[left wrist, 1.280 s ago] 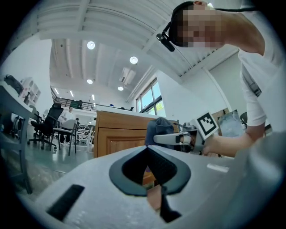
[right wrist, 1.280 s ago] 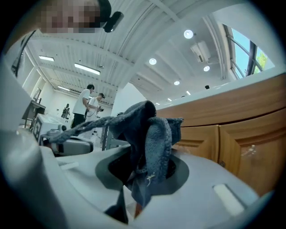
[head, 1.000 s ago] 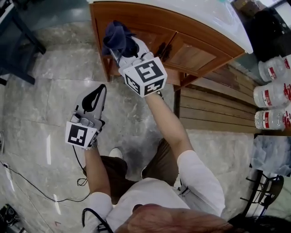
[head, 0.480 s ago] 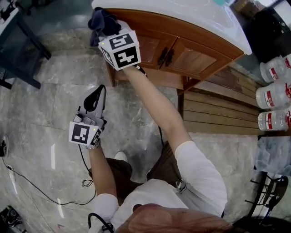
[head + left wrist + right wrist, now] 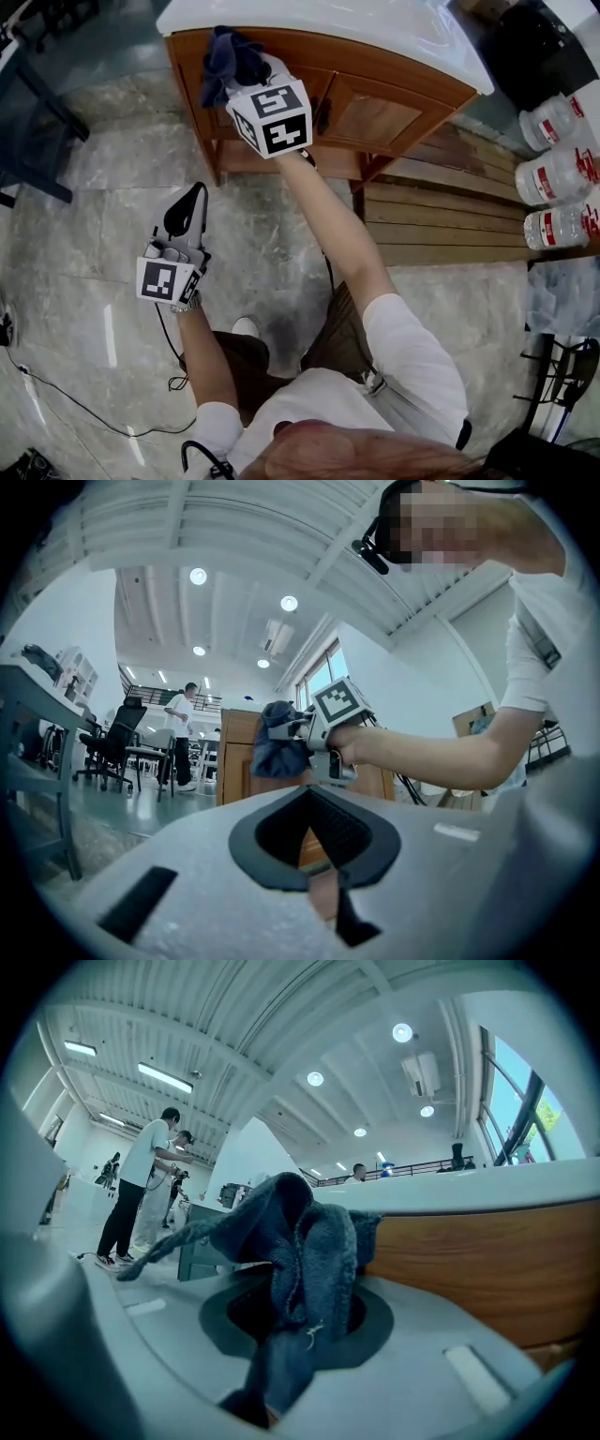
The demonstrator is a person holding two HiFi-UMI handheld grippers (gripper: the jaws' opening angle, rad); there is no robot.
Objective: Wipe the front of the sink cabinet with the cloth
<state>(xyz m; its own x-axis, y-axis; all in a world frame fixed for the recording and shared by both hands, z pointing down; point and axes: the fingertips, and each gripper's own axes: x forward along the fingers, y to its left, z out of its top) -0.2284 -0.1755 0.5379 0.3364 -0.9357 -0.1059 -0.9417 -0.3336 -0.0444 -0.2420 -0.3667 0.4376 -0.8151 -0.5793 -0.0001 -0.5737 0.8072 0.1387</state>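
Note:
The wooden sink cabinet [image 5: 380, 111] stands under a white countertop [image 5: 375, 28]. My right gripper [image 5: 246, 82] is shut on a dark blue cloth [image 5: 230, 54] and presses it against the upper left of the cabinet front, just below the countertop. In the right gripper view the cloth [image 5: 300, 1241] bunches out of the jaws, with the cabinet's wood [image 5: 487, 1251] right beside it. My left gripper [image 5: 190, 199] hangs lower left over the floor, shut and empty. The left gripper view shows the right gripper [image 5: 317, 744] and the cloth [image 5: 279, 747] against the cabinet [image 5: 234, 761].
Large water bottles [image 5: 553, 178] stand at the right beside wooden slats [image 5: 441, 225]. A dark table frame [image 5: 37, 103] is at the left and a cable [image 5: 56, 394] trails over the marble floor. A person [image 5: 141, 1185] stands in the distance.
My right gripper has carried the cloth from the left door up to the top left of the cabinet front, under the countertop. The left gripper has hardly moved.

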